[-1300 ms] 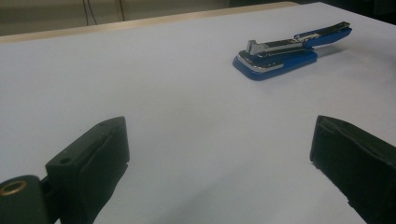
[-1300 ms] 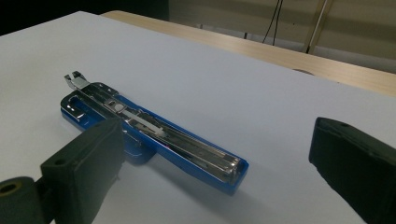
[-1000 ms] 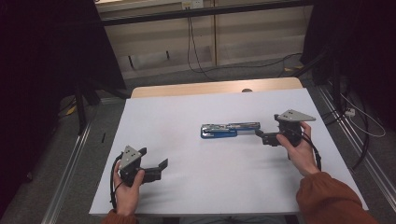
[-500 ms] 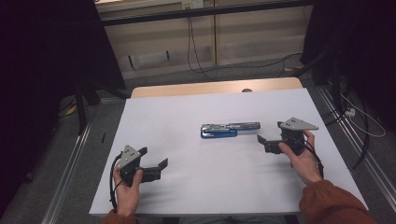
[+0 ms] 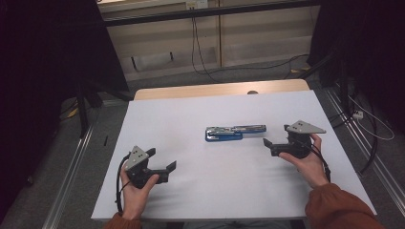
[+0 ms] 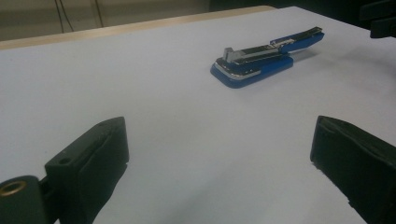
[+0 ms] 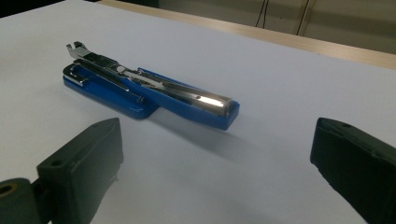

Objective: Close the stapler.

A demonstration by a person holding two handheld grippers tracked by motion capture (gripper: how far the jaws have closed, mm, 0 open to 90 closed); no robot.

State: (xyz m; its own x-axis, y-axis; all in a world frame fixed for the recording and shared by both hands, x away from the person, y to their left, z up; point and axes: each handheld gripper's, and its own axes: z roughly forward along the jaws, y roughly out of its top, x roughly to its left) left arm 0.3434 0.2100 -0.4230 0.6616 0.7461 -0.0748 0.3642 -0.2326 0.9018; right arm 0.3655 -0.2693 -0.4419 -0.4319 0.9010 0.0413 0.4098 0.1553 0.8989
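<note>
A blue stapler lies unfolded flat on the white table top, its chrome magazine facing up. My right gripper hovers just right of the stapler's right end, open, jaws wide apart with nothing between them and clear of the stapler. My left gripper sits near the front left of the table, open and empty, aimed at the stapler from a distance. The right gripper's dark body shows at the top right of the left gripper view.
A strip of bare wood runs along the table's far edge. Metal rails flank the table on both sides, and cables trail on the floor at the right and behind.
My right gripper has drawn back a little from the stapler's right end toward the near edge. The left gripper and the stapler have stayed put.
</note>
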